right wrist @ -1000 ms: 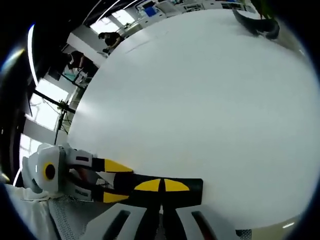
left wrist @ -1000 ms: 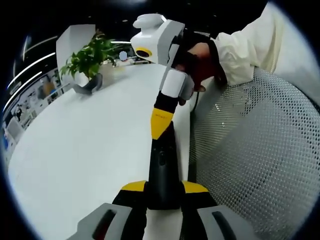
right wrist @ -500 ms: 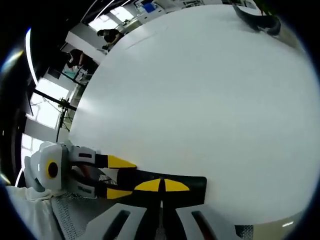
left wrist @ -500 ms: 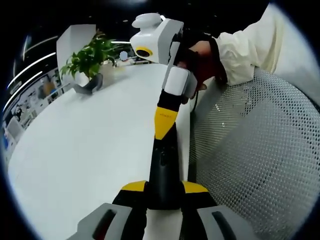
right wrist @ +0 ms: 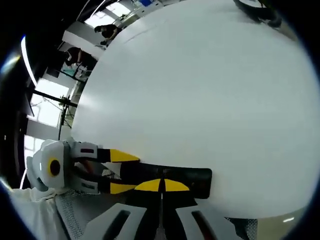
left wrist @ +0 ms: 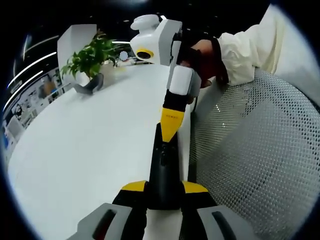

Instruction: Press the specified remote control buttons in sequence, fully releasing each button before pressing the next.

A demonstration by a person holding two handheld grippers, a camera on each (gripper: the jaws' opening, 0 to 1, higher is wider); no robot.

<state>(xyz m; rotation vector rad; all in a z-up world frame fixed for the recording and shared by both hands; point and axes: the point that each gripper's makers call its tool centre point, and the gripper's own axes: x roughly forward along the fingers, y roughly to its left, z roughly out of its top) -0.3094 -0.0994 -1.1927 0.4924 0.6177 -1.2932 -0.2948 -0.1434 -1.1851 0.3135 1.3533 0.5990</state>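
A black remote (left wrist: 162,167) juts out over the edge of the white table (left wrist: 85,150), and my left gripper (left wrist: 164,186) is shut on its near end, one yellow-tipped jaw on each side. From above, my right gripper (left wrist: 169,131) comes down with its jaws shut and its yellow tip on the remote's upper face near the buttons. A gloved hand (left wrist: 200,57) with a white sleeve holds it. In the right gripper view the remote (right wrist: 192,176) lies crosswise under my right gripper (right wrist: 161,185). The left gripper (right wrist: 122,172) clamps it from the left.
A potted plant (left wrist: 90,60) stands at the table's far end, with its pot (right wrist: 257,14) at the top of the right gripper view. A grey mesh chair (left wrist: 250,160) lies close along the table edge beside the remote. People stand far off (right wrist: 107,32).
The right gripper has swung more upright and its yellow tip has slid slightly along the remote toward the left gripper. The left gripper and remote have stayed put.
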